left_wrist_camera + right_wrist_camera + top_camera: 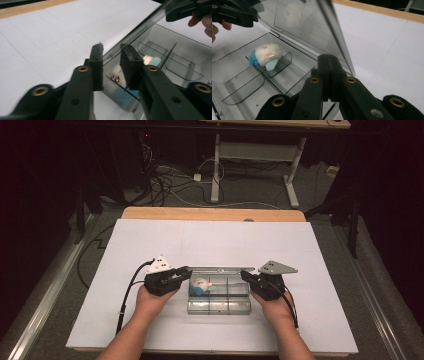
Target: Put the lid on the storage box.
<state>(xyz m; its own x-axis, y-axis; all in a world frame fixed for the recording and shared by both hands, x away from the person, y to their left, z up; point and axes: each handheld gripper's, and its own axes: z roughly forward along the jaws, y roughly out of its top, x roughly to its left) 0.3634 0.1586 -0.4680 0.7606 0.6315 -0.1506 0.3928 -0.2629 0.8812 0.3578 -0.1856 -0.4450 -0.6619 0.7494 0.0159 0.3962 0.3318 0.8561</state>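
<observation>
1. A clear plastic compartment box [218, 297] lies on the white table cover [210, 240], near the person's edge and between the two hands.
2. Its transparent lid [312, 27] stands raised, hinged along the far side of the box.
3. Inside, in the left-hand compartment as seen from the high view, rests a small white and blue plush toy [265, 57]. Thin curved dividers separate the compartments.
4. The left gripper [111, 53] sits at the left end of the box. Its jaws stand parted, with the lid's edge running through the gap between them; the pads do not visibly press on it.
5. The right gripper [329, 65] sits at the right end of the box. Its jaws are fully together, right beside the lid's near edge; whether any part of the lid is pinched between them cannot be told.
6. Both hands rest low over the table, left hand [150, 301] and right hand [275, 307], each just beside the box.
</observation>
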